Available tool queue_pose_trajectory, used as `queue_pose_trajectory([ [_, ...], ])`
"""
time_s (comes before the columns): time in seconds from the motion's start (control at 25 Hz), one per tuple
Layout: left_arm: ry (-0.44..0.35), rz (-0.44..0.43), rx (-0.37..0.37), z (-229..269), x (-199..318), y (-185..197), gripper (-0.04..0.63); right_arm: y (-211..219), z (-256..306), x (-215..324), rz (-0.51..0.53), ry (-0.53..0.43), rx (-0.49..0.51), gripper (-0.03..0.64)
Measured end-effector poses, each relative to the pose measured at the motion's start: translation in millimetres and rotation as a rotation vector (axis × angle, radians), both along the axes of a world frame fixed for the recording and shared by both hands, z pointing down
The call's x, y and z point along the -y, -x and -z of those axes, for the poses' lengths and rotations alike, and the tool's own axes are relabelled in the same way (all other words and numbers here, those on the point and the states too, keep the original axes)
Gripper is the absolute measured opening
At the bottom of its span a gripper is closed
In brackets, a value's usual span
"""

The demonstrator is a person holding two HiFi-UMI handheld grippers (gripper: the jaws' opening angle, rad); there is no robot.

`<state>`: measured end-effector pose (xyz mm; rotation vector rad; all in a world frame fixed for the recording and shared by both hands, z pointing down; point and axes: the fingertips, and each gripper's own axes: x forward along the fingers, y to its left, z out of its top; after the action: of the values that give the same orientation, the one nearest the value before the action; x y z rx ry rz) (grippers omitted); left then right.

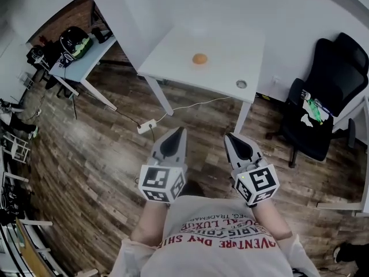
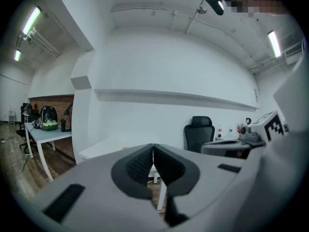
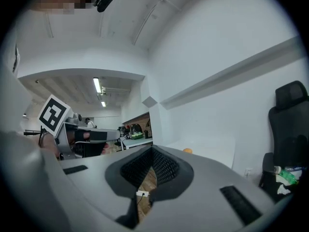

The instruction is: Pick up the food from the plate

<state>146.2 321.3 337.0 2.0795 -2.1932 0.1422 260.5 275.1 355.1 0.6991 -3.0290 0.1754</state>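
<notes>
nothing is picked up yet: the orange food (image 1: 199, 58) sits on the white table (image 1: 230, 45), well apart from the left gripper (image 1: 180, 133) and right gripper (image 1: 230, 137), both clenched and empty.

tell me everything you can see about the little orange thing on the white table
The orange thing is small, rounded and evenly orange, with a smooth-looking surface. It is too far off to tell what food it is. It lies by itself near the middle of the white table. No plate can be made out under it against the white top. Nothing else touches it.
</notes>
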Motion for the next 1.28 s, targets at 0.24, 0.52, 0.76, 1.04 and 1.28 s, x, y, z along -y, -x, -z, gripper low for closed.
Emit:
queue_pose_trajectory([
  [0.24, -0.009, 0.004, 0.037, 1, 37, 50, 0.006, 44, -6, 44, -0.018, 0.021, 0.005, 0.011],
  [0.52, 0.016, -0.105, -0.022, -8, 109, 129, 0.006, 122, -11, 111, -0.122, 0.060, -0.031, 0.011],
  [0.76, 0.017, -0.195, -0.115, -9, 189, 218, 0.006, 199, -2, 173, -0.202, 0.078, -0.039, 0.011],
  [1.04, 0.050, -0.283, -0.152, -26, 260, 297, 0.006, 275, -16, 235, -0.291, 0.089, -0.089, 0.011],
  [1.28, 0.096, -0.329, -0.183, -46, 299, 336, 0.006, 303, -29, 271, -0.368, 0.121, -0.134, 0.011],
])
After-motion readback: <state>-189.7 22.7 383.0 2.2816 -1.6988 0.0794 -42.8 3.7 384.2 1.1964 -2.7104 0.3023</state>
